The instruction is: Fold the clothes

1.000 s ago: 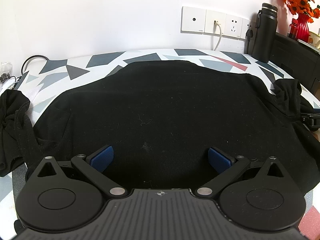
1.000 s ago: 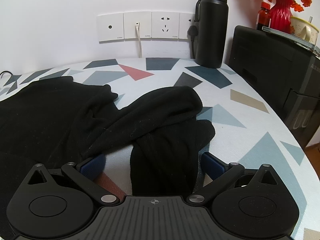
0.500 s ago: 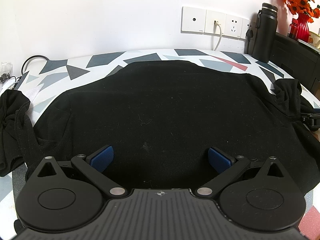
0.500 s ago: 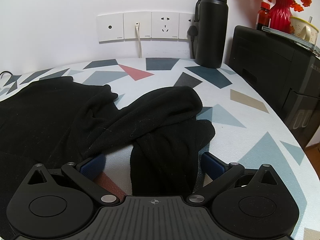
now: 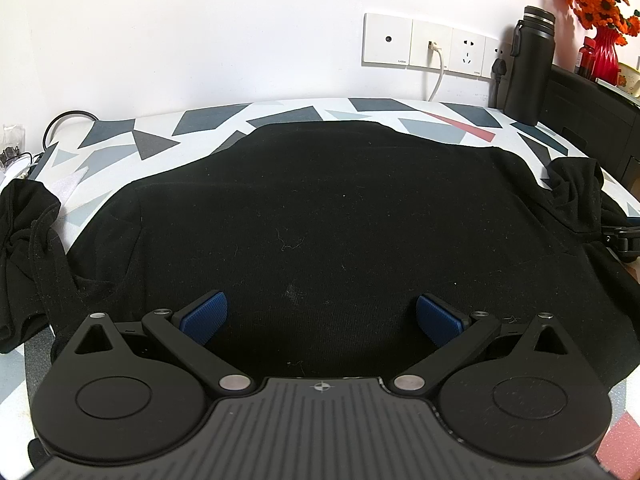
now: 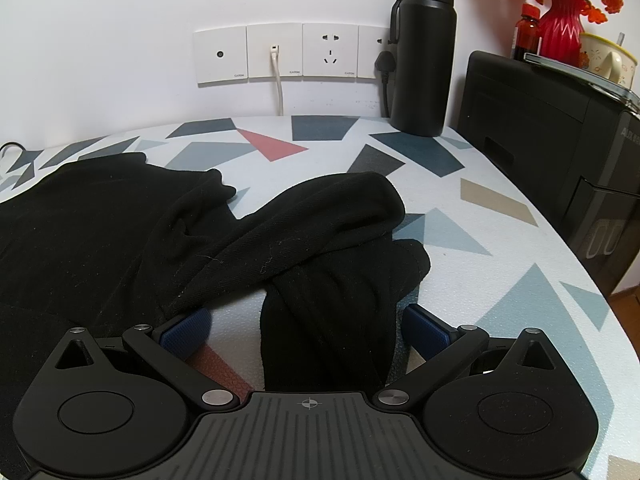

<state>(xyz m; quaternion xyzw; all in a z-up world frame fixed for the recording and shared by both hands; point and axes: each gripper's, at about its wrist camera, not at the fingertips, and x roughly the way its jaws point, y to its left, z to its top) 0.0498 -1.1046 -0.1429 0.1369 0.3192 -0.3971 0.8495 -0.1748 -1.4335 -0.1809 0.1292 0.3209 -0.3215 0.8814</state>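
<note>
Black knit fabric fills the centre of the left wrist view: a black long-sleeved garment (image 5: pixel 320 216) lies spread flat on a white table cover printed with grey, blue and red triangles (image 5: pixel 192 120). The left gripper (image 5: pixel 322 316) sits over the garment's near edge at the bottom of the frame, its blue-padded fingers (image 5: pixel 204 316) spread wide with nothing between them. One sleeve is bunched at the left edge of the frame. In the right wrist view, the other sleeve (image 6: pixel 332 248) lies crumpled at centre frame, its end running down between the spread fingers of the right gripper (image 6: pixel 306 330); neither pad presses it. A black insulated bottle (image 6: pixel 422 52) stands upright at upper right, beside white wall sockets (image 6: pixel 288 52).
</note>
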